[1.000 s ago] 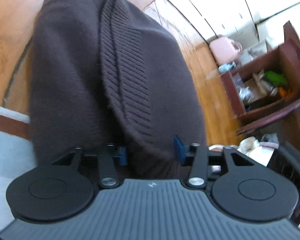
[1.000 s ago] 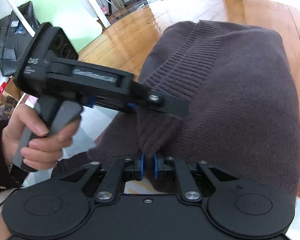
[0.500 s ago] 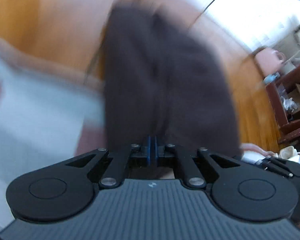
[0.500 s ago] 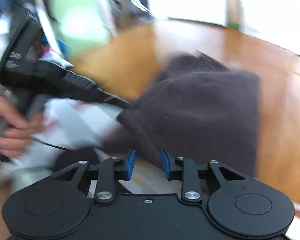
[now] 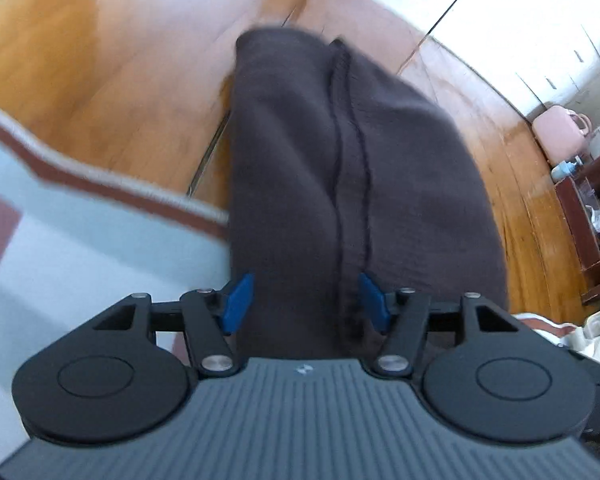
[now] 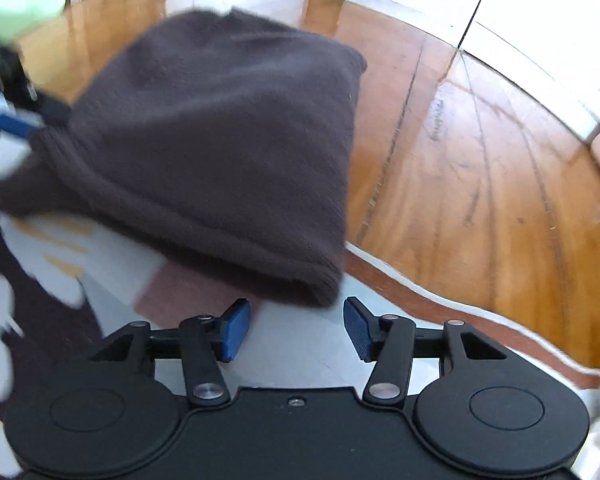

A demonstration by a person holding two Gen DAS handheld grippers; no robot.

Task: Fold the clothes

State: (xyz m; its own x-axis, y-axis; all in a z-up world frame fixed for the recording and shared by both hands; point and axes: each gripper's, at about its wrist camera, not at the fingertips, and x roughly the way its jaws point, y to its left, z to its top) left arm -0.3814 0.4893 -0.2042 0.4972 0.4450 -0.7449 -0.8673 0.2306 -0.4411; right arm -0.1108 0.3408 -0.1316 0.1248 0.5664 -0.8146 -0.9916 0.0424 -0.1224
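Note:
A dark brown knit sweater point(image 5: 340, 184) lies folded, partly on a pale grey rug point(image 5: 80, 248) and partly on the wooden floor. My left gripper point(image 5: 306, 300) is open, its blue pads either side of the sweater's near edge, with cloth lying between them. My right gripper point(image 6: 296, 330) is open and empty, just short of the sweater's point(image 6: 220, 140) near folded edge, over the rug point(image 6: 300, 344). The left gripper's blue tip point(image 6: 8, 122) shows at the left of the right wrist view, at the sweater's edge.
Wooden floor point(image 6: 480, 184) stretches beyond the rug's red-brown border point(image 5: 92, 180). A pink bag point(image 5: 560, 132) and a dark wooden shelf unit point(image 5: 584, 220) stand at the far right. White cabinets point(image 6: 540, 40) line the back wall.
Both grippers have let go of the sweater and opened. The sweater has dropped onto the rug and floor. The right gripper has drawn back from it.

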